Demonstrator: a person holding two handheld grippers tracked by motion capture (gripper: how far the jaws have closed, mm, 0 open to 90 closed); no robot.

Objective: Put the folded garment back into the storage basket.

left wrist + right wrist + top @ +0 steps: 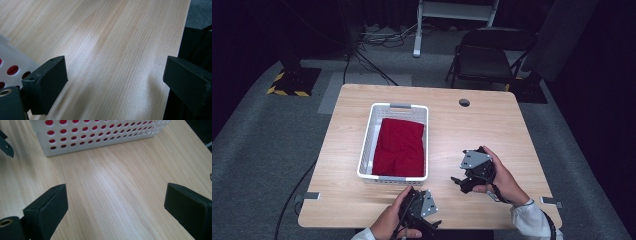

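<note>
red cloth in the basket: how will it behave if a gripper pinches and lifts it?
Likely floppy: the red cloth lies folded flat in the white basket, so it should drape and unfold when lifted. Probably light. It looks soft, so slipping seems unlikely.

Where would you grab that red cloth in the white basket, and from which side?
Probably from straight above. The red cloth lies folded flat in the white basket, whose walls block any sideways approach. I would pinch its near edge, where the fabric looks thickest, by the basket's front wall. Both the left gripper and the right gripper are open and hold nothing.
</note>
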